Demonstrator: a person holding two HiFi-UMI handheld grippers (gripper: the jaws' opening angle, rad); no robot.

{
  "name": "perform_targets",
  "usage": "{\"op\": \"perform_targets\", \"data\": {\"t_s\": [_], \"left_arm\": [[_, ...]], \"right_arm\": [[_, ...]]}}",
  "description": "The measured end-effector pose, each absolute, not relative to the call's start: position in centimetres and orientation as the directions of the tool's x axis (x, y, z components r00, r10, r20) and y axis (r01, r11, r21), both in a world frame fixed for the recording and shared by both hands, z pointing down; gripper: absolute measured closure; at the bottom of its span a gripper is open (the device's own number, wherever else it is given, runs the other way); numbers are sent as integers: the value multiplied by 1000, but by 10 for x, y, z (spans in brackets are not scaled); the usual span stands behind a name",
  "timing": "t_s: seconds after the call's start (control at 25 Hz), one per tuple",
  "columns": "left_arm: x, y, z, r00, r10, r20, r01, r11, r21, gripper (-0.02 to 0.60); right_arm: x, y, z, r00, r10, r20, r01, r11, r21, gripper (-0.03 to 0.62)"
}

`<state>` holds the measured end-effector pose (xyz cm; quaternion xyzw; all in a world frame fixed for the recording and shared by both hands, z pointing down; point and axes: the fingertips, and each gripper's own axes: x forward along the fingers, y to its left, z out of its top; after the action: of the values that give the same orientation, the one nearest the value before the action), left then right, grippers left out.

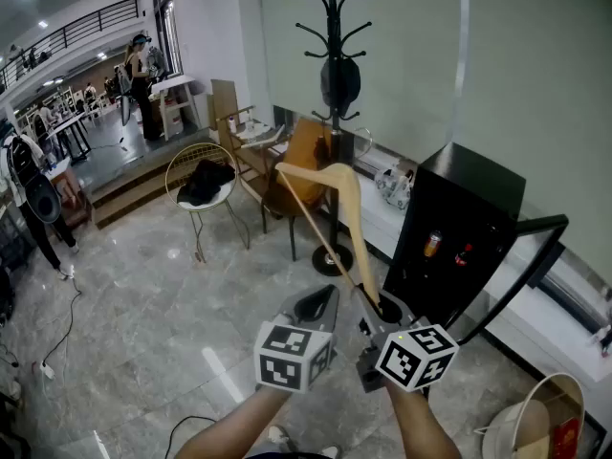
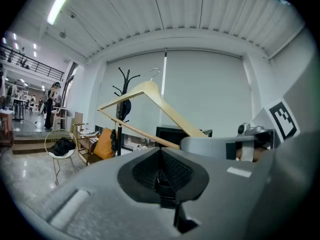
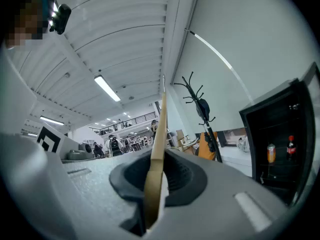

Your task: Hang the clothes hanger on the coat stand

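A black coat stand (image 1: 332,27) rises by the far wall, with a dark bag hanging on it. The light wooden clothes hanger (image 1: 335,208) is held up in front of the stand, hook end away from me. My right gripper (image 1: 382,307) is shut on one arm end of it. In the right gripper view the hanger (image 3: 157,144) runs up out of the right gripper (image 3: 151,186), and the coat stand (image 3: 197,101) is beyond. My left gripper (image 1: 318,304) is shut beside it, empty. From the left gripper (image 2: 161,173), the hanger (image 2: 150,91) and coat stand (image 2: 122,84) show ahead.
A black glass-door cabinet (image 1: 459,237) with drinks stands right of the stand. A chair with an orange cushion (image 1: 301,156) and a gold wire chair (image 1: 203,185) with dark cloth stand to its left. A basket (image 1: 535,419) is at bottom right. People stand far left.
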<state>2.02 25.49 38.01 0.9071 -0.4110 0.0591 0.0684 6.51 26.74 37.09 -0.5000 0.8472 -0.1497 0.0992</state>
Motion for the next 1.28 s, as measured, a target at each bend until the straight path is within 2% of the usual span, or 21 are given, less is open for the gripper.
{"op": "perform_targets", "data": {"t_s": [0.36,0.8,1.28], "left_arm": [[13,248,379,642,-748,169,-766,-638,83,577],[-31,217,384,615,-771,168,-788,-608,95,577],[-67,112,394,669,-726,159,-743,-657,129,577]], "right_arm": [[56,265,368,-513,-858,-29,-799,490,-349,551],[20,234,375,-551,-833,-45,-750,518,-412,551],[-24,141,375,-509,-860,-39,-783,481,-395,551]]}}
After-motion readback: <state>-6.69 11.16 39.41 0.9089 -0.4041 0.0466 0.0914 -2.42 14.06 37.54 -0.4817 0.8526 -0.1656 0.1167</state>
